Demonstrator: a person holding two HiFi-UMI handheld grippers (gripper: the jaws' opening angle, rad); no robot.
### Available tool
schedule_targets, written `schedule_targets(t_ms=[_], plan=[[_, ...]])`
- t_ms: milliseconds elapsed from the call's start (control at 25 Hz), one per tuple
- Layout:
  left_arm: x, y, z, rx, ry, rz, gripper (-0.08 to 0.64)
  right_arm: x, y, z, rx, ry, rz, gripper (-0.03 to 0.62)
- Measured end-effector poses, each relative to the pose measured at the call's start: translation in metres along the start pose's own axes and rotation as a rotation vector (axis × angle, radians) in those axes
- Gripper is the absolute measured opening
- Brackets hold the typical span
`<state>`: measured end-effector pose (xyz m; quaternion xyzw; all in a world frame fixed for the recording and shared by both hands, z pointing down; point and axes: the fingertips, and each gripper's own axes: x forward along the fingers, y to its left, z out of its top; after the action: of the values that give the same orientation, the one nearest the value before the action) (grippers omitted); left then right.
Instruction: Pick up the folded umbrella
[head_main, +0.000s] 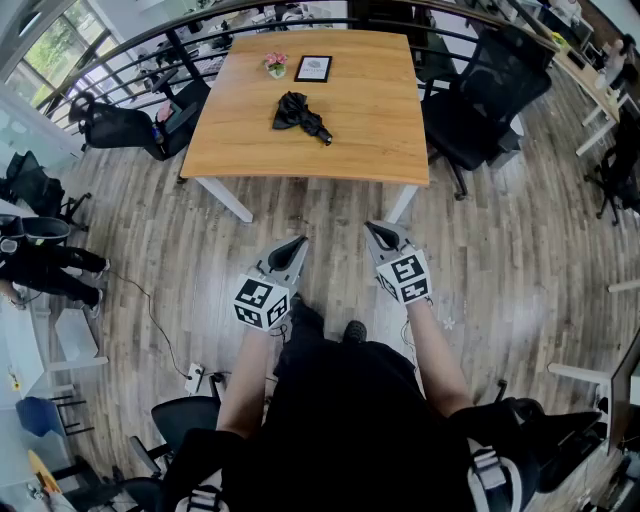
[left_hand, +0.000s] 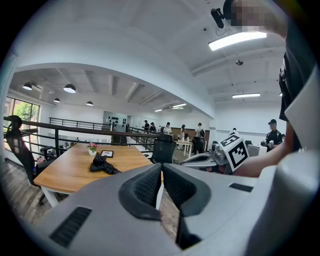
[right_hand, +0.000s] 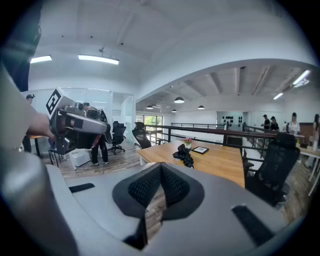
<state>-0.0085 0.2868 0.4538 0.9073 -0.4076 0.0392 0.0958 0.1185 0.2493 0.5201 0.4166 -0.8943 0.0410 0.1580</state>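
Note:
A black folded umbrella (head_main: 299, 115) lies on the wooden table (head_main: 380, 130), near its middle; it also shows in the left gripper view as the umbrella (left_hand: 102, 164) and in the right gripper view as the umbrella (right_hand: 184, 155). My left gripper (head_main: 298, 243) and right gripper (head_main: 372, 229) are held over the floor in front of the table, well short of it. Both are shut with nothing between their jaws. The left gripper (left_hand: 161, 170) and right gripper (right_hand: 161, 170) point toward the table.
On the table's far side stand a small pot of pink flowers (head_main: 276, 64) and a framed picture (head_main: 313, 68). Black office chairs (head_main: 490, 90) flank the table on the right and on the left (head_main: 130, 125). A railing (head_main: 130, 50) runs behind. Several people stand in the distance.

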Motion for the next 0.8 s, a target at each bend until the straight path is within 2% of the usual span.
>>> schedule_targets(t_ms=[320, 560, 800], plan=[[0.0, -0.007, -0.003, -0.003, -0.003, -0.002, 0.029, -0.006, 0.002, -0.008, 0.0, 0.013, 0.013, 0.008], [0.005, -0.013, -0.001, -0.019, -0.032, -0.009, 0.031, -0.012, 0.003, -0.009, 0.0, -0.01, 0.044, 0.008], [0.008, -0.012, -0.008, -0.025, -0.027, -0.003, 0.031, -0.014, 0.0, -0.007, 0.007, -0.032, 0.043, 0.008]])
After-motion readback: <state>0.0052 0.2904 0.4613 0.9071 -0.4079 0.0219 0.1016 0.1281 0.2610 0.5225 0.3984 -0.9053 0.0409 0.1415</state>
